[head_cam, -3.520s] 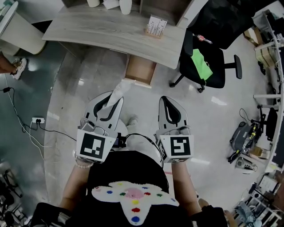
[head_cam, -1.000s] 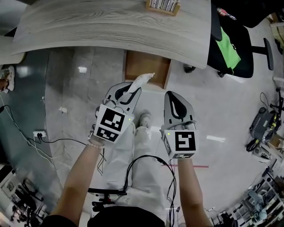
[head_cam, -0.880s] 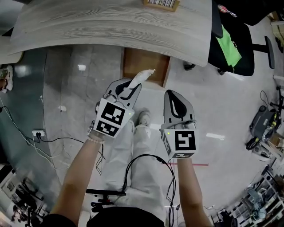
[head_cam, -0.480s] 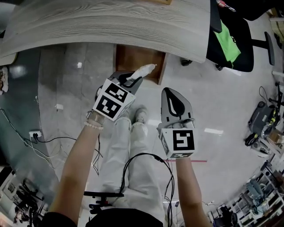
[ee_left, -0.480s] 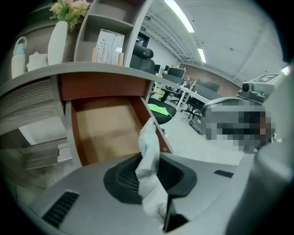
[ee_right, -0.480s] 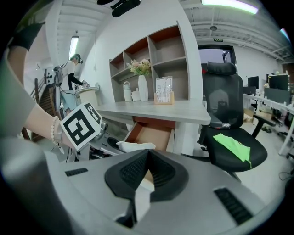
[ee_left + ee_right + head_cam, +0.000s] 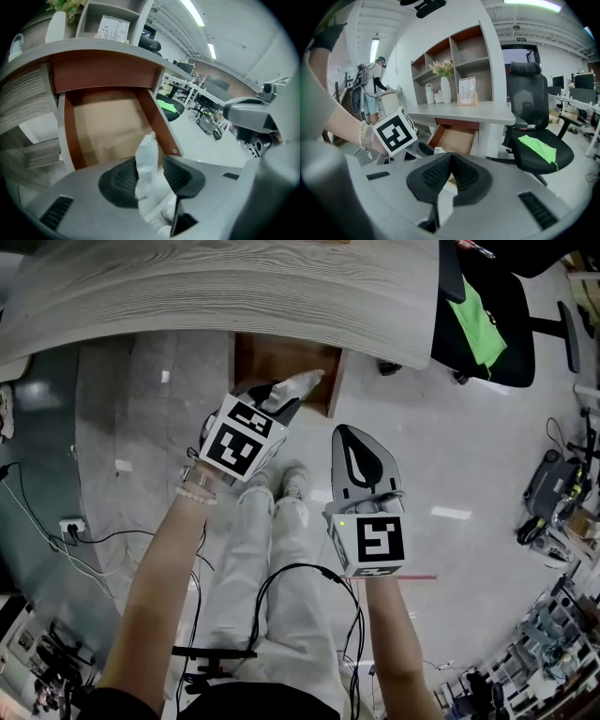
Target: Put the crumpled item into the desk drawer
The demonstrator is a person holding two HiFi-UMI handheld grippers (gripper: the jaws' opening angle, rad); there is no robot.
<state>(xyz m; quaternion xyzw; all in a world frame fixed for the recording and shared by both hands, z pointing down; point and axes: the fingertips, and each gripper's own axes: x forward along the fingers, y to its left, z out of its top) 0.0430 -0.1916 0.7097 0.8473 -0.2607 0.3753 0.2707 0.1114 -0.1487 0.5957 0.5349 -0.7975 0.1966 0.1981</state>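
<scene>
A crumpled white paper point(image 7: 300, 385) sticks up between the jaws of my left gripper point(image 7: 281, 396), over the front edge of the open brown desk drawer point(image 7: 281, 348). In the left gripper view the paper point(image 7: 149, 154) leans on one pad with a gap to the other; the left gripper point(image 7: 151, 163) is opening, and the drawer point(image 7: 103, 122) lies directly ahead with a bare bottom. My right gripper point(image 7: 349, 435) hangs shut and empty over the floor, nearer to me and to the right. From the right gripper point(image 7: 451, 158) I see the drawer point(image 7: 457, 138) beyond the pads.
The grey wooden desk point(image 7: 234, 287) overhangs the drawer. A black office chair point(image 7: 483, 329) with a green cloth stands to the right. Cables point(image 7: 300, 577) trail on the floor by the person's legs. Shelves with a vase point(image 7: 445, 89) rise on the desk.
My left gripper has carried the paper forward, from short of the drawer to over its front edge. The right gripper has hardly moved and stays shut.
</scene>
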